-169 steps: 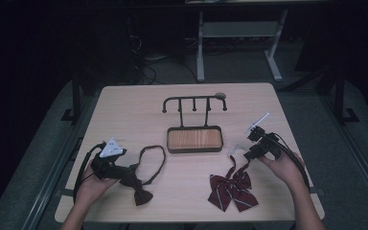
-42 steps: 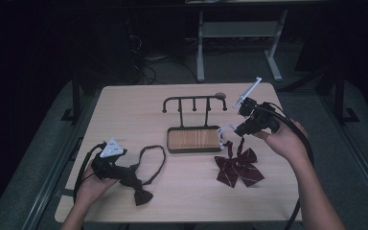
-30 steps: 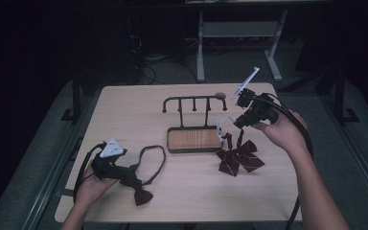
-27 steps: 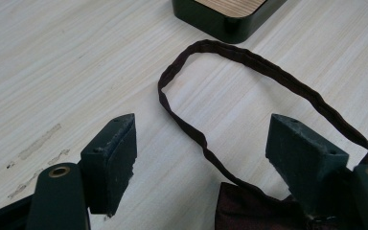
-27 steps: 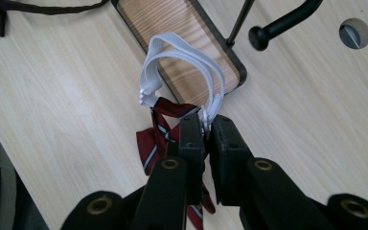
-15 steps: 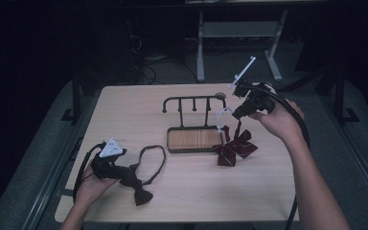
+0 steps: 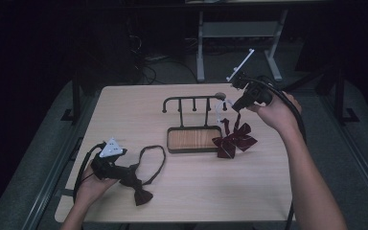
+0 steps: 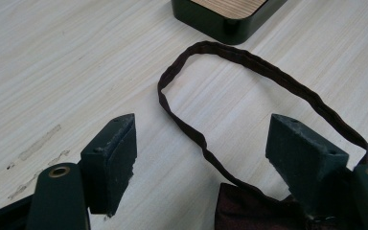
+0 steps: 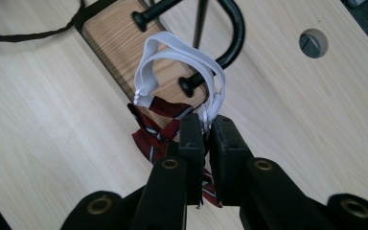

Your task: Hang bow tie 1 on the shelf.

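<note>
The red striped bow tie [image 7: 233,139] hangs by its white elastic strap [image 9: 182,60] from the right gripper [image 9: 206,125], whose two black jaws are pressed together on the strap. The bow's lower end touches the table [image 7: 124,110] just beside the right end of the rack's tray, toward the table's far right part. In the right gripper view the strap loops up in front of the curved black end bar of the rack [image 7: 194,122], close to one of its round-tipped pegs; whether it touches a peg cannot be told. The rack stands near the middle of the table, a black frame with a row of pegs over a wood-lined tray [image 7: 194,139].

Near the table's front left corner lies a dark brown bow tie [image 7: 139,184], its strap [image 8: 249,76] spread in an open loop on the wood toward the tray. The left gripper [image 8: 201,158] rests low over it with jaws set wide apart, the knot of the dark bow lying between them near the right jaw, the pads not pressing on it. A round hole [image 9: 314,43] shows in the tabletop beyond the rack.
</note>
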`<state>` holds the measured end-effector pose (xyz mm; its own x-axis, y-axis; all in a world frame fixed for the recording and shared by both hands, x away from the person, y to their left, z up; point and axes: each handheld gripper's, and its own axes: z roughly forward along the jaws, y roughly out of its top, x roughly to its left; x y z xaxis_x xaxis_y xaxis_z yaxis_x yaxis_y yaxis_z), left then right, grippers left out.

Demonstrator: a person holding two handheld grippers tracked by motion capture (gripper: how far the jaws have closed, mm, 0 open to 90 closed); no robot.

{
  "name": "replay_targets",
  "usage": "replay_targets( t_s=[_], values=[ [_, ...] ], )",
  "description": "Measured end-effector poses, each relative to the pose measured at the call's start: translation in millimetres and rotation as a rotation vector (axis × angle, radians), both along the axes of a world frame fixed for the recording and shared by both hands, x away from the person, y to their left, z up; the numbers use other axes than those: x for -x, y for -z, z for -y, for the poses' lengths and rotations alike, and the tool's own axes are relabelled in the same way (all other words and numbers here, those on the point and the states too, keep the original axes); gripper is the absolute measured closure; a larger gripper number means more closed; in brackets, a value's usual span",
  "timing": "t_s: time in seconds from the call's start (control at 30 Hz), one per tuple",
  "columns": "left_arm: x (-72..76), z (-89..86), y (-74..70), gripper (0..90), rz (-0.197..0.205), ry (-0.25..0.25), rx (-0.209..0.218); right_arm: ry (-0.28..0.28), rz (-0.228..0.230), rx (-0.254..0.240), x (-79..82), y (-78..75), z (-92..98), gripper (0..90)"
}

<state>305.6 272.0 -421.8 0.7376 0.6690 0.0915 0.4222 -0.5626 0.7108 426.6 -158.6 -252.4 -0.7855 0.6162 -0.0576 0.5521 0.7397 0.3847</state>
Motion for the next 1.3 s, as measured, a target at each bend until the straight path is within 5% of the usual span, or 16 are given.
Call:
replay_targets(
  t_s=[0.57,1.3],
  values=[
    [0.0,1.0,0.7,26.6,0.002,0.002,-0.001,0.043,-0.017,-0.002,-15.7,8.0,4.2,82.5],
    [-0.1,1.5,1.0,26.6,0.008,0.001,0.003,0.022,-0.047,-0.032,-11.5,19.9,9.4,78.0]
  ],
)
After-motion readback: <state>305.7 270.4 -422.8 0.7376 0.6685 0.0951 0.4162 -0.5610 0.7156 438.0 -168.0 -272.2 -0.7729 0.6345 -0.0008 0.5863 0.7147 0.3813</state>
